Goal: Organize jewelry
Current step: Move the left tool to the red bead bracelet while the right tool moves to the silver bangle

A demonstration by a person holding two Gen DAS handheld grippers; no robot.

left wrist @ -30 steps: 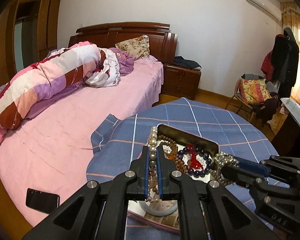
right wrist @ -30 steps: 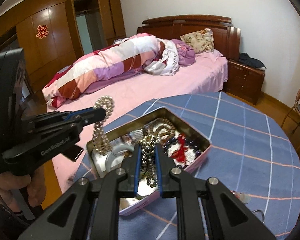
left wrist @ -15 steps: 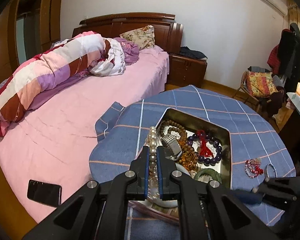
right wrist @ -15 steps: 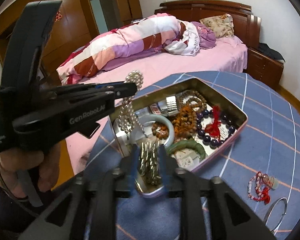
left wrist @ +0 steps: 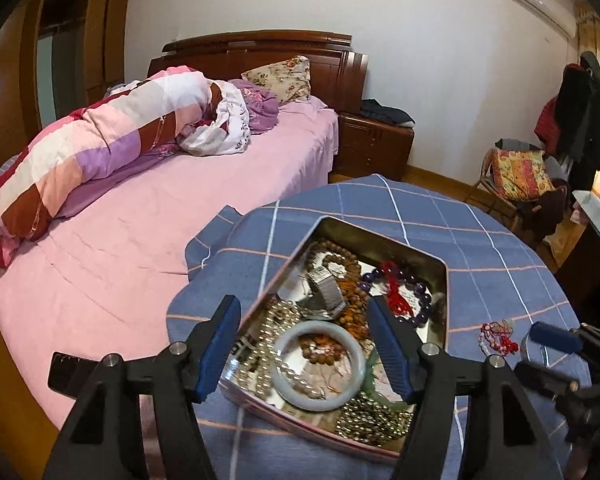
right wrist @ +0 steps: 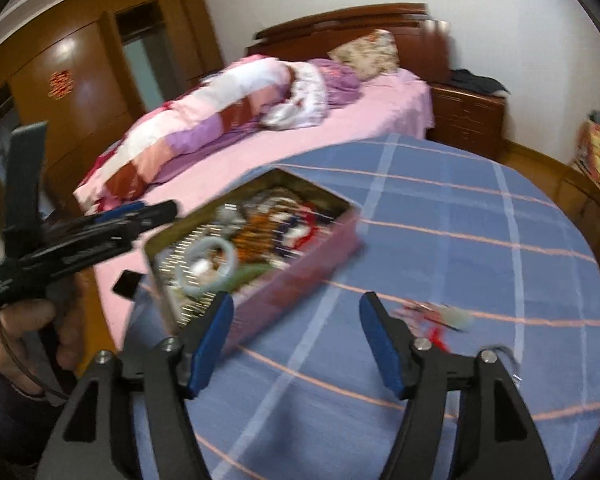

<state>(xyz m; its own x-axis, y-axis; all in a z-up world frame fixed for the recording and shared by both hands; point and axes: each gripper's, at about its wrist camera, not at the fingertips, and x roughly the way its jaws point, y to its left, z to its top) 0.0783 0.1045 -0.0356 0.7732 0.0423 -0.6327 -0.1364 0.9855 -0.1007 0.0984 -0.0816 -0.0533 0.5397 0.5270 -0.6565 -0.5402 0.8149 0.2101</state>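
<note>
Behind the work area a bedroom is showing, with a bed under a pink sheet (left wrist: pixel 148 248) and a rolled patchwork quilt (left wrist: pixel 92 152), and in front a round table under a blue checked cloth (left wrist: pixel 480 248) is carrying the rectangular metal tin with pink sides (right wrist: pixel 300 264). Inside the tin many pieces are lying together: a pale jade bangle (left wrist: pixel 318 364), a white pearl strand (left wrist: pixel 268 336), brown wooden bead strings (left wrist: pixel 340 260), a dark purple bead bracelet with a red tassel (left wrist: pixel 404 296) and a heap of small silver beads (left wrist: pixel 364 420).

The left gripper (left wrist: pixel 306 344) is hanging over the near end of the tin; its jaws have just been opening and are now standing wide apart with nothing pressed between them. The pearl strand and the bangle are lying below and between the blue pads, free in the tin. The right gripper (right wrist: pixel 296 344) is also standing with its jaws apart and empty after opening, over bare cloth at the right of the tin. Its picture is blurred.

The step in hand seems to be going for the pieces not yet stored. A red and white beaded bracelet (left wrist: pixel 498 336) and, touching or just beside it, a thin metal ring (left wrist: pixel 534 350) are lying on the cloth, just right of the right gripper's jaws. To do it well, the right gripper should probably come down with one pad on each side of the bracelet's bunch, close low against the cloth without pinching the fabric, and lift slowly so loose loops are not catching the ring.
</note>
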